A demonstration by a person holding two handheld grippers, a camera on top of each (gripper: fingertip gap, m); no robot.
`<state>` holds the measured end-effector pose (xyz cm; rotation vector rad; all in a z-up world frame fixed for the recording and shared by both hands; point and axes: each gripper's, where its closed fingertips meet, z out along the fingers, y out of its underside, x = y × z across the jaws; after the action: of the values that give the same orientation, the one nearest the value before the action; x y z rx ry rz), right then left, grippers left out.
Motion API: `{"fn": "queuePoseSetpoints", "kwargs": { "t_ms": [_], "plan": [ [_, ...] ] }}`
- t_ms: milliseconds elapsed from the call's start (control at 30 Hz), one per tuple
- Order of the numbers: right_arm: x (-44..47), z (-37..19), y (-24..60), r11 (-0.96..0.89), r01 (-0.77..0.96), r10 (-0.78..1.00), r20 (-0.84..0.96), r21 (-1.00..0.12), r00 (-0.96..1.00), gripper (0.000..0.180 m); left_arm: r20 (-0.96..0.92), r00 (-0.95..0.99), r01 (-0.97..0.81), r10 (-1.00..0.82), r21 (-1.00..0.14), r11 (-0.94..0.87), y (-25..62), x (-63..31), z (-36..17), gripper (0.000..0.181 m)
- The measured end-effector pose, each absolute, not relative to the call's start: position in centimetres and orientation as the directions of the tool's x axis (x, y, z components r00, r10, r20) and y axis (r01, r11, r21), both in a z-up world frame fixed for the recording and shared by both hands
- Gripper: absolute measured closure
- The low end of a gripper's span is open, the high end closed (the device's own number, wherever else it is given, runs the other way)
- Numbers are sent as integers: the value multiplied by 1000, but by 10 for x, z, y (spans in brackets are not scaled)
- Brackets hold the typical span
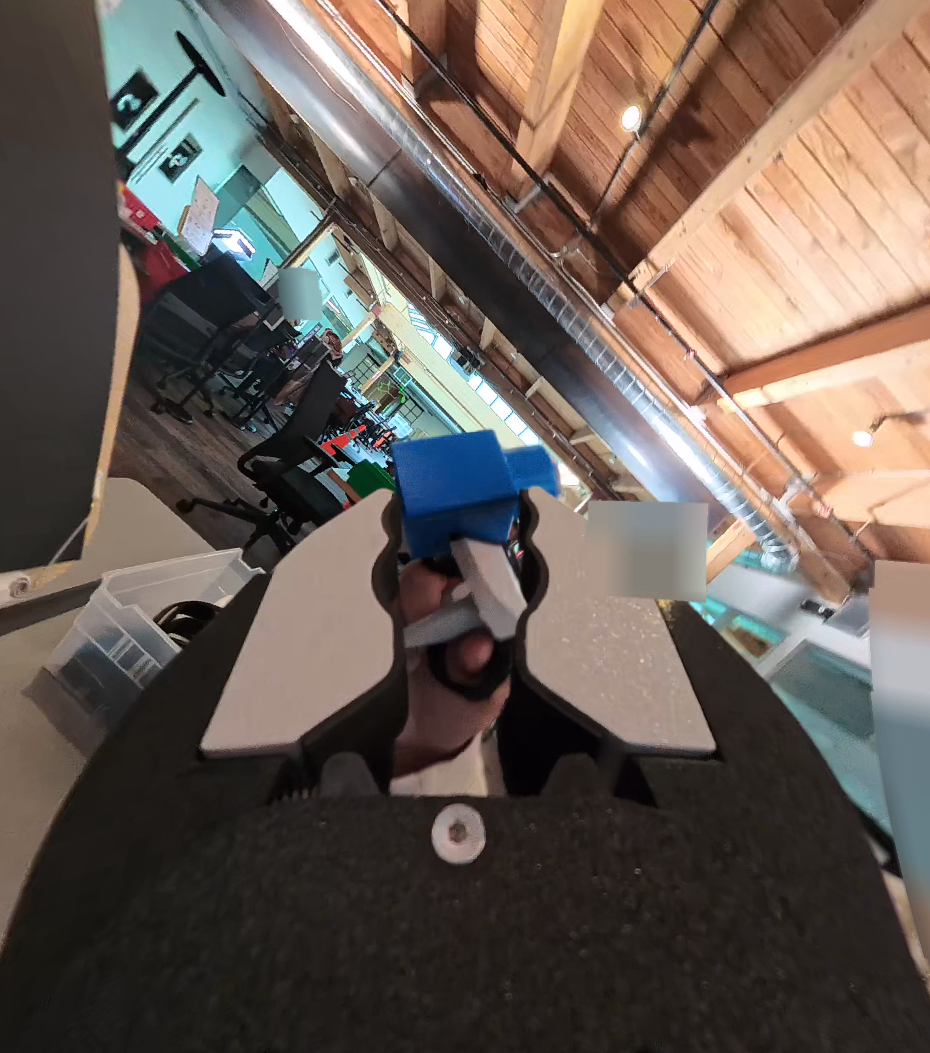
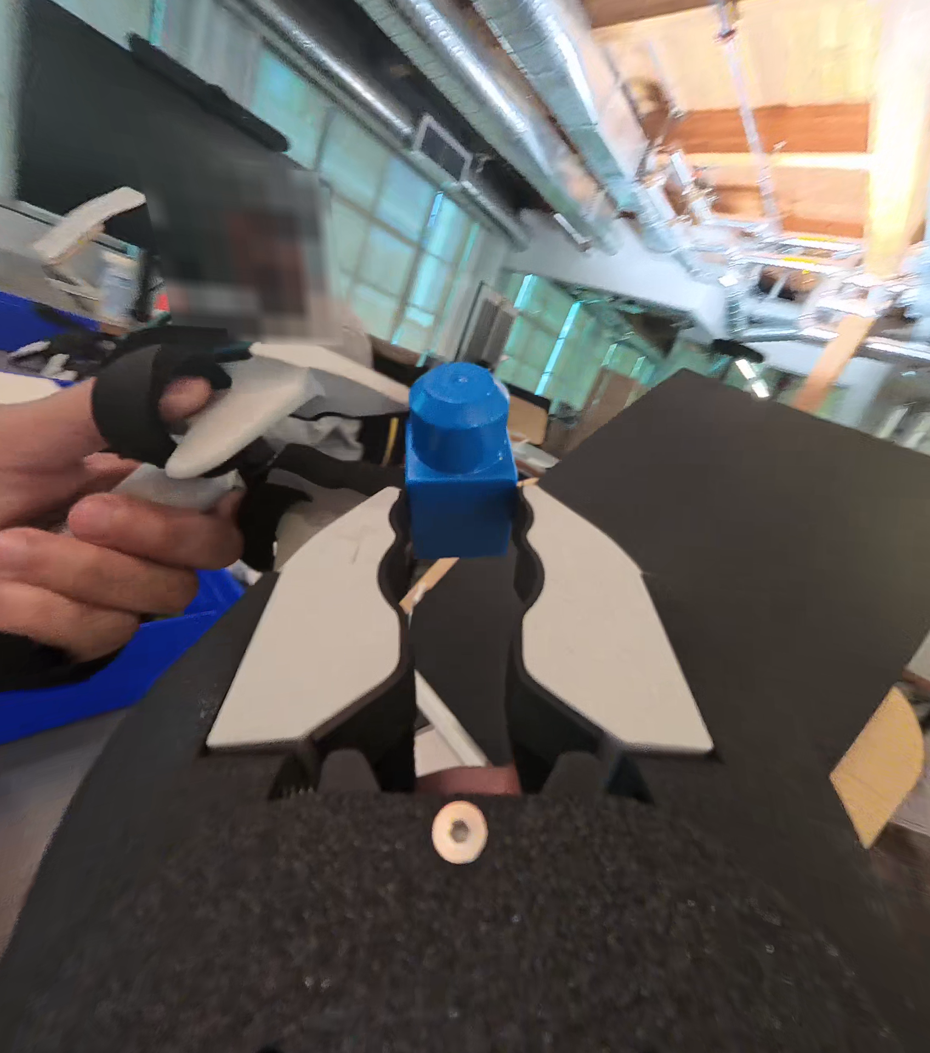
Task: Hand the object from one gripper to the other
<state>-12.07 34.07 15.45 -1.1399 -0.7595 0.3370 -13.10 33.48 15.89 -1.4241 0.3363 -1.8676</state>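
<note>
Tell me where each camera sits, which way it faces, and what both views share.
Left wrist view: on the left hand-held gripper, tilted up toward the wooden plank ceiling; its fingers, and a hand beyond them, show.
Right wrist view: on the right hand-held gripper, facing windows; its fingers and a hand at left show.
Shared: the blue plastic block with a round stud, between both grippers' fingertips.

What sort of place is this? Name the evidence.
Probably a converted-warehouse workshop or office: wooden ceiling with exposed metal duct, office chairs at desks, and blue bins.
</note>
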Motion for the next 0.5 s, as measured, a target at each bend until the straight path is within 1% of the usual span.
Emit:
{"fn": "queuePoseSetpoints", "kwargs": {
  "t_ms": [67,100,133,167,200,233,267,300,333,367,433,500],
  "plan": [
    [-100,170,331,380,61,654,314,-923,688,145,639,-48,387,-768,-697,-604,327,-135,164,139],
    [-91,176,324,336,8,708,258,-942,657,145,584,-11,355,-812,-757,-549,321,-135,167,131],
    [-86,175,317,232,-33,789,168,-972,591,145,514,26,307,-857,-820,-483,313,-135,169,127],
    [-83,171,307,82,-71,870,36,-994,492,145,434,56,251,-899,-878,-408,302,-135,170,127],
    [-80,172,295,-88,-142,918,-136,-986,373,145,344,76,184,-936,-927,-326,289,-133,170,126],
    [-74,179,285,-235,-239,926,-292,-942,240,145,252,97,106,-963,-964,-242,276,-132,167,126],
    [-68,186,277,-323,-295,920,-371,-899,126,145,170,131,37,-977,-985,-166,267,-131,164,128],
    [-66,185,271,-361,-283,918,-392,-889,62,145,106,173,-16,-979,-994,-110,262,-133,162,132],
    [-67,181,267,-367,-247,921,-388,-897,40,145,64,200,-51,-978,-996,-75,257,-134,162,135],
    [-67,182,265,-376,-254,920,-392,-891,12,145,43,203,-69,-978,-996,-58,251,-135,163,136],
    [-66,199,254,-460,-325,888,-438,-827,-141,145,7,183,-82,-983,-996,-23,238,-134,166,135],
    [-73,204,249,-492,-342,870,-450,-800,-199,145,-83,259,-90,-962,-994,61,241,-134,171,135]
  ]
}}
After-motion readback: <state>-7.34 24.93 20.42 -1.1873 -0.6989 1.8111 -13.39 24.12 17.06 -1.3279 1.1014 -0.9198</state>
